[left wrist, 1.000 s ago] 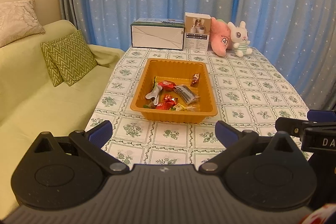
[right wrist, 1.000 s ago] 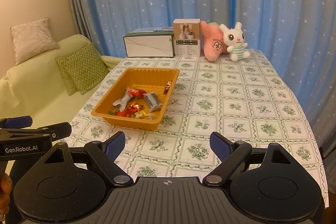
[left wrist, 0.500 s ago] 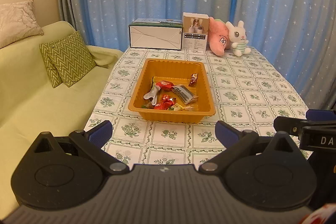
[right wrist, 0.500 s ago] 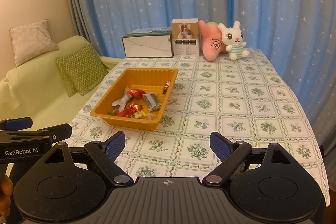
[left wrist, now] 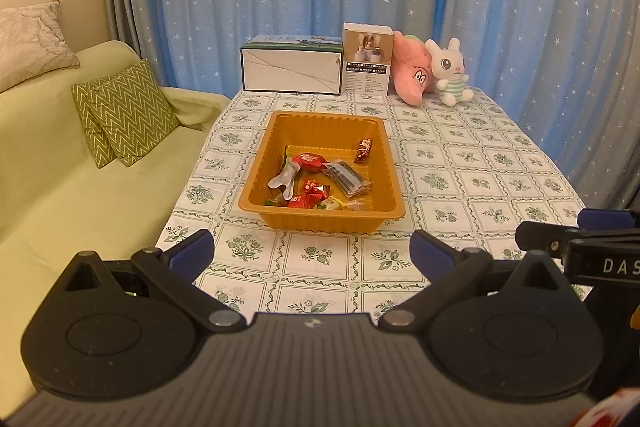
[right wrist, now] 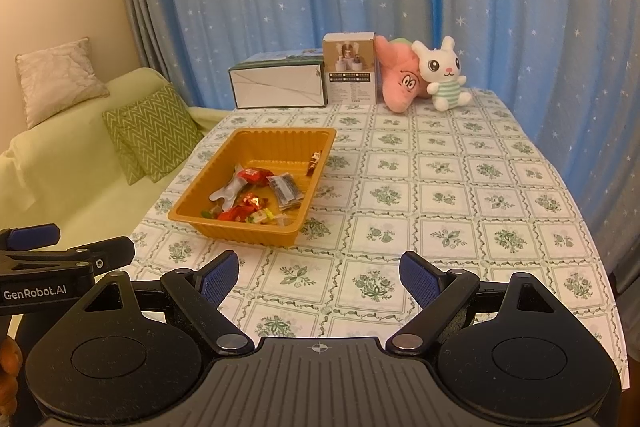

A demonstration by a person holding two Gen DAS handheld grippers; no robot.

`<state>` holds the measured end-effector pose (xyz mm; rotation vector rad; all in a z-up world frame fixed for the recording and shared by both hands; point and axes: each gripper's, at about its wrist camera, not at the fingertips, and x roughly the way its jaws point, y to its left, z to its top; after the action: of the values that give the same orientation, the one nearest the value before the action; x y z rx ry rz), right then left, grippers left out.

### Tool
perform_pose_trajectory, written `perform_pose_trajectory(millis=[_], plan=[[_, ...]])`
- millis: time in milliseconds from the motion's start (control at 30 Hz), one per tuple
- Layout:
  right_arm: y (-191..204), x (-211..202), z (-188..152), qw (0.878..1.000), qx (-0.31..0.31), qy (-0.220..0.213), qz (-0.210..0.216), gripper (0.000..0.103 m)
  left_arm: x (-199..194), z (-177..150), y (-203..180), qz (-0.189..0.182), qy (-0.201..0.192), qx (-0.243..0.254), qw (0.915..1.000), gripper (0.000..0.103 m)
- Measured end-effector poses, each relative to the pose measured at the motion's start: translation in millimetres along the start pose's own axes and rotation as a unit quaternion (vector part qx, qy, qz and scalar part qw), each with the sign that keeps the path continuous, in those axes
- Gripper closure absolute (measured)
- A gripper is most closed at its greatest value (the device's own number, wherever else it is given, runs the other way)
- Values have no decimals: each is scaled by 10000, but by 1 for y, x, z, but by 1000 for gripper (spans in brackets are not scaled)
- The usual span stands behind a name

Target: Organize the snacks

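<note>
both of your tools sit low over the near edge of the bench [left wrist: 460, 183], side by side and tipped down toward it. the left tool [left wrist: 312, 251] has its blue pads spread wide apart with nothing between them, and the right tool [right wrist: 318, 273] is the same: pads apart, empty.

the orange tray [left wrist: 256, 187] lies ahead of the left tool, almost straight in line with it, and ahead and to the left of the right tool [right wrist: 192, 215]. the snacks [left wrist: 316, 183] are all inside it, bunched toward the end nearer you; one small brown sweet [left wrist: 363, 150] sits apart at the tray's far right side. no snack lies loose on the cloth that you can see, so the gathering looks done, as a judgement.

farther ahead, against the curtain, a white box [left wrist: 292, 71], a taller box [left wrist: 367, 59], a pink plush [left wrist: 412, 73] and a white rabbit [left wrist: 450, 71] stand in a row, well clear of the tray, likely pushed back to leave you working room.

with both tools empty and apart, you are placed to reach in or to finish.
</note>
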<state>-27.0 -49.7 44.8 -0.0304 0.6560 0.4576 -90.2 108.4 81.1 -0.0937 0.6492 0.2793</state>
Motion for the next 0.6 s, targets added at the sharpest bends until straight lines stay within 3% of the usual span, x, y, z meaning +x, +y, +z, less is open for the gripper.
perform_pose_trajectory(millis=[600], plan=[[0, 2, -2, 10000, 19, 27, -17, 16, 2, -3, -3, 6, 17, 6, 10000, 0]])
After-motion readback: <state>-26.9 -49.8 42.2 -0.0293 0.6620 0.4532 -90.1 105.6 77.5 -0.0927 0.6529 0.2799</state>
